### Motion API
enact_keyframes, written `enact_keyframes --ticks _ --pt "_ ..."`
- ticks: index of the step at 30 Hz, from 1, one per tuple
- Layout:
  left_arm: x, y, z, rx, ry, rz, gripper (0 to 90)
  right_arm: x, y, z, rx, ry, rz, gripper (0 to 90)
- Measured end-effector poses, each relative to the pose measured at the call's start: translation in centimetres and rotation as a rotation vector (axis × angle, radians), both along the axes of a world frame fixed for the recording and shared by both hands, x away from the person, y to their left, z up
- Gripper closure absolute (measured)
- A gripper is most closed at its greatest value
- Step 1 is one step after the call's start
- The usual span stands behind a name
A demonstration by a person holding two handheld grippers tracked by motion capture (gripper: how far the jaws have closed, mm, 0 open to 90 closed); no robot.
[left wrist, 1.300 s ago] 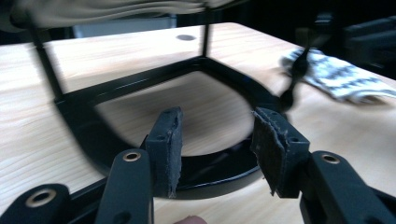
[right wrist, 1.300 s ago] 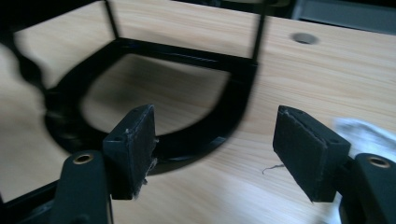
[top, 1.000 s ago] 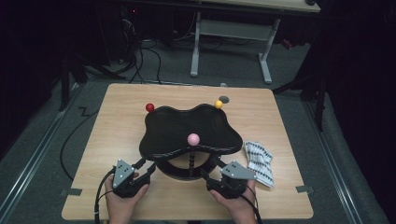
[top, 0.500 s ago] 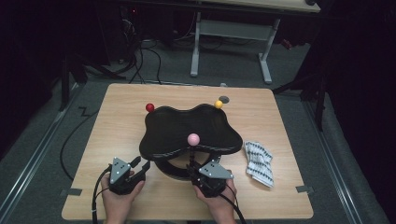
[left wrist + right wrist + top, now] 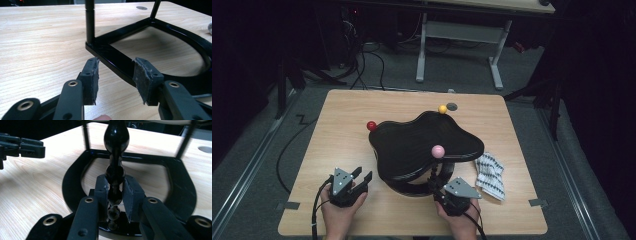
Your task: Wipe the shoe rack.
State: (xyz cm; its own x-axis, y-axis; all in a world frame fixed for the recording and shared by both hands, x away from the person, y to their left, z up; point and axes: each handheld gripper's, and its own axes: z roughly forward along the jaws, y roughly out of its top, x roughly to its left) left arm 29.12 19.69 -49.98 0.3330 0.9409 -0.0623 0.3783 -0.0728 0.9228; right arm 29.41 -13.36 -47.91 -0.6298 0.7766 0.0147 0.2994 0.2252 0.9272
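A black stand with a wavy glossy top (image 5: pixel 422 142) sits mid-table, and its posts end in a pink ball (image 5: pixel 438 150), a red ball (image 5: pixel 371 125) and a yellow ball (image 5: pixel 442 109). My right gripper (image 5: pixel 439 182) is at the stand's front. In the right gripper view it (image 5: pixel 115 192) is shut on the black turned post (image 5: pixel 116 140) that rises from the base ring (image 5: pixel 72 182). My left gripper (image 5: pixel 362 175) rests open by the stand's front left. In the left gripper view its pads (image 5: pixel 91 75) flank the base frame's bar (image 5: pixel 117 62) without touching it.
A black-and-white patterned cloth (image 5: pixel 490 172) lies to the right of the stand. A grey disc (image 5: pixel 452 106) is set in the tabletop behind the yellow ball. Bare wood spreads to the left (image 5: pixel 327 135). Cables and a desk frame stand on the floor beyond the table.
My right gripper has moved left, from near the cloth to the stand's front post, and shut on it. The left gripper has shifted slightly and stays open.
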Motion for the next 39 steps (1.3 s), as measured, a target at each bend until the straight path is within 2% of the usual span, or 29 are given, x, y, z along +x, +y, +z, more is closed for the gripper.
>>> enact_keyframes --ticks 3,4,5,7,8,11,12,16,17,19,20,21,23,27,29,32,39 --pt "0.6 -0.3 -0.1 0.023 0.001 0.010 54.9 0.0 -1.5 -0.2 0.021 0.015 -0.019 75.1" --pt "0.6 -0.3 -0.1 0.023 0.001 0.010 54.9 0.0 -1.5 -0.2 0.021 0.015 -0.019 75.1" --pt "1.0 -0.5 -0.2 0.028 0.005 0.006 54.7 0.0 -2.6 -0.2 0.033 0.026 -0.037 75.0" --pt "1.4 -0.7 -0.3 0.027 0.010 0.003 54.3 0.1 -3.0 -0.2 0.036 0.025 -0.044 74.9" --pt "1.9 -1.0 -0.4 0.023 0.016 -0.001 54.2 0.1 -3.9 -0.2 0.045 0.030 -0.057 74.9" --pt "2.5 -1.4 -0.5 0.017 0.020 -0.010 53.9 0.1 -4.5 -0.3 0.051 0.032 -0.063 74.9" --pt "3.1 -1.9 -0.6 0.020 0.022 -0.021 53.8 0.1 -5.1 -0.4 0.058 0.031 -0.067 74.8" --pt "4.3 -2.4 -0.8 0.017 0.024 -0.021 54.5 0.1 -5.5 -0.4 0.063 0.031 -0.070 74.9" --pt "5.0 -2.7 -0.9 0.022 0.023 -0.010 57.3 0.1 -5.7 -0.4 0.065 0.034 -0.073 74.8" --pt "5.2 -2.8 -0.9 0.019 0.025 -0.016 63.8 0.1 -5.8 -0.4 0.069 0.036 -0.072 74.8" --pt "5.4 -2.9 -0.9 0.009 0.019 0.000 71.0 0.2 -5.8 -0.4 0.070 0.035 -0.070 74.8" --pt "5.4 -2.8 -0.8 -0.011 0.024 -0.002 72.8 0.2 -5.8 -0.5 0.070 0.035 -0.070 74.8" --pt "5.4 -2.7 -0.8 -0.016 0.027 -0.006 72.9 0.2 -5.9 -0.5 0.071 0.036 -0.075 74.8" --pt "4.9 -2.5 -0.7 -0.013 0.034 -0.017 73.1 0.3 -5.9 -0.5 0.074 0.035 -0.087 74.8" --pt "4.3 -2.4 -0.6 0.017 0.036 -0.014 73.6 0.5 -5.8 -0.5 0.075 0.038 -0.095 74.9" --pt "3.9 -2.3 -0.6 0.014 0.040 -0.007 73.7 0.7 -5.5 -0.4 0.074 0.039 -0.093 74.8" --pt "2.0 -1.1 -0.6 -0.043 0.069 -0.001 72.2 1.3 -4.9 -0.4 0.071 0.041 -0.099 74.8"
